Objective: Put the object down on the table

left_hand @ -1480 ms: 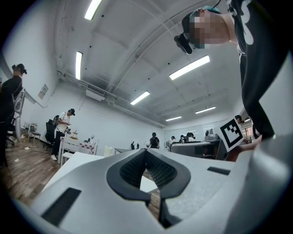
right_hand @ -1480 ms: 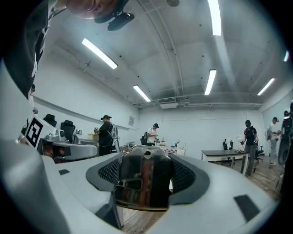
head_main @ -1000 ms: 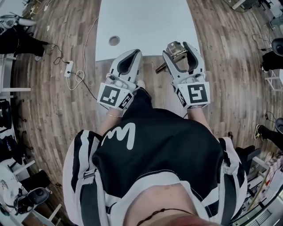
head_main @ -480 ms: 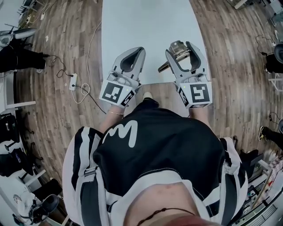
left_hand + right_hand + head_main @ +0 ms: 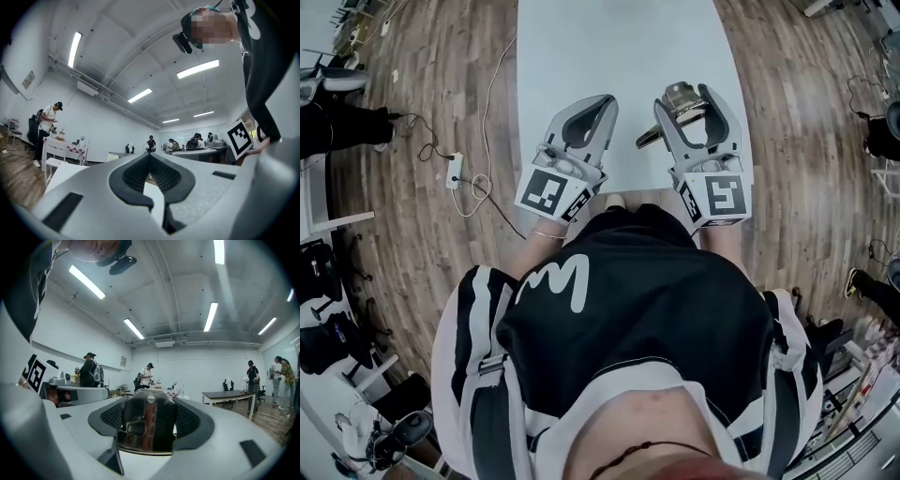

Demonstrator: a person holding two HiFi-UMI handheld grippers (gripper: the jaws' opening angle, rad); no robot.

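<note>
A shiny metal object (image 5: 677, 101) with brownish parts sits between the jaws of my right gripper (image 5: 684, 94), which is shut on it. One end (image 5: 648, 140) sticks out to the left below the jaws. In the right gripper view the metal object (image 5: 147, 425) fills the gap between the dark pads (image 5: 192, 420). My left gripper (image 5: 602, 103) is shut with nothing in it, and its pads (image 5: 161, 176) meet at the tip. Both grippers hang side by side over the near end of the pale table (image 5: 619, 47). I cannot tell their height above it.
Wooden floor lies on both sides of the table. A power strip (image 5: 455, 172) with a cable lies on the floor to the left. Both gripper views point upward at a hall with desks (image 5: 227, 394) and people (image 5: 146, 376) standing far off.
The table has come closer in the head view. Both grippers have gone from its near edge to over its surface. The right one still holds the metal object.
</note>
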